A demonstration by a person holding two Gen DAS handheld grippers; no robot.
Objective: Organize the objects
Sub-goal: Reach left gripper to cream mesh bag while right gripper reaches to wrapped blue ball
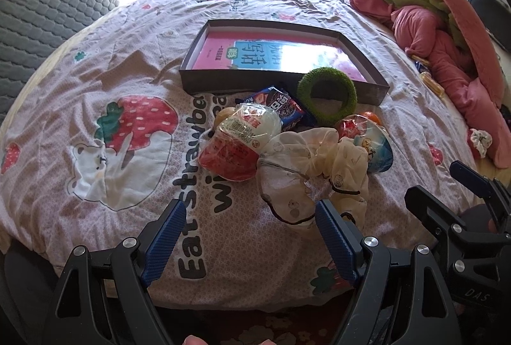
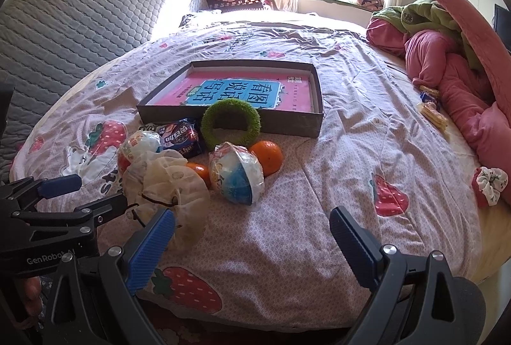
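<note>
cream, sheer fabric with small printed faces and a dark elastic thread makes up the scrunchie [image 1: 314, 176] lying nearest the front edge of the bed [image 1: 95, 83], at the near end of a small heap. behind it a round wrapped toy with a red lower half [image 1: 238, 140] and an egg-shaped toy in crinkled film, blue and white [image 2: 237, 174], are seen, with two oranges [image 2: 268, 157] tucked among them. a dark blue biscuit packet [image 2: 182, 137] and a fuzzy green ring [image 2: 230, 125] are propped against the near wall of a shallow dark cardboard box [image 2: 287, 121], in which a pink and blue book [image 2: 236, 93] is laid flat. the box is placed near the middle of the strawberry-print sheet. a red and white scrunchie [image 2: 490, 185] is seen at the right edge, beside a pile of pink bedding [image 2: 453, 73].

the left gripper [image 1: 250, 222] is held with its blue-padded jaws spread apart, one fingertip touching the cream scrunchie, nothing gripped. the right gripper [image 2: 252, 228] is likewise spread wide over bare sheet, empty.
</note>
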